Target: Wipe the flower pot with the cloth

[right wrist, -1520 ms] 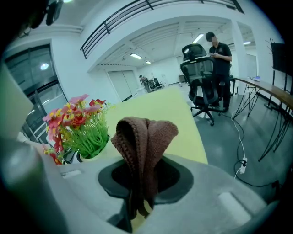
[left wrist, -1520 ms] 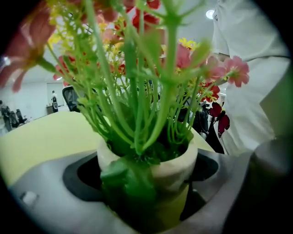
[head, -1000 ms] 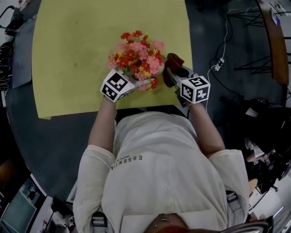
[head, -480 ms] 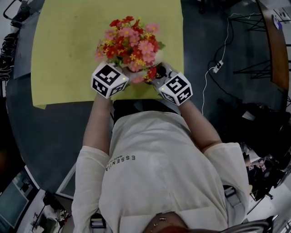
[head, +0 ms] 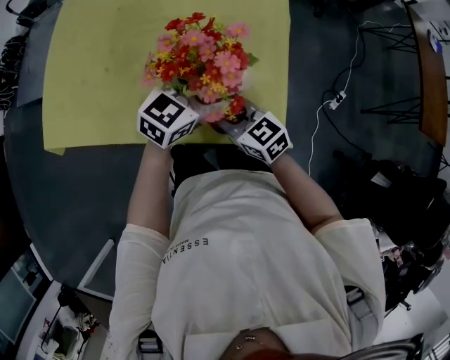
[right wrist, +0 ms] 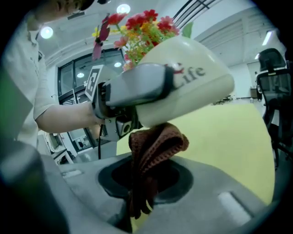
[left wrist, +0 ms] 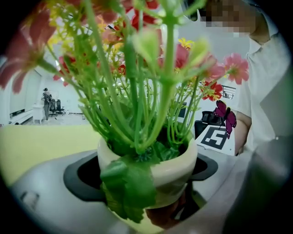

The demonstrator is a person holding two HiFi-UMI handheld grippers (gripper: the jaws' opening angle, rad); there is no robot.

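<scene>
Brown cloth (right wrist: pixel 155 146) against tilted cream pot (right wrist: pixel 192 87)

The room reads as an office used as a recording lab. A yellow mat (head: pixel 98 70) covers a dark round table (head: pixel 63 204), a white cable (head: pixel 338 99) trails over the grey floor, and a wooden desk edge (head: pixel 430 77) curves in at the right. The right gripper view shows round ceiling lights (right wrist: pixel 122 8), glass partitions (right wrist: pixel 75 77) and a black office chair (right wrist: pixel 273 77). The left gripper view shows white walls and a person (left wrist: pixel 46 103) standing far off beside more chairs (left wrist: pixel 58 107)
</scene>
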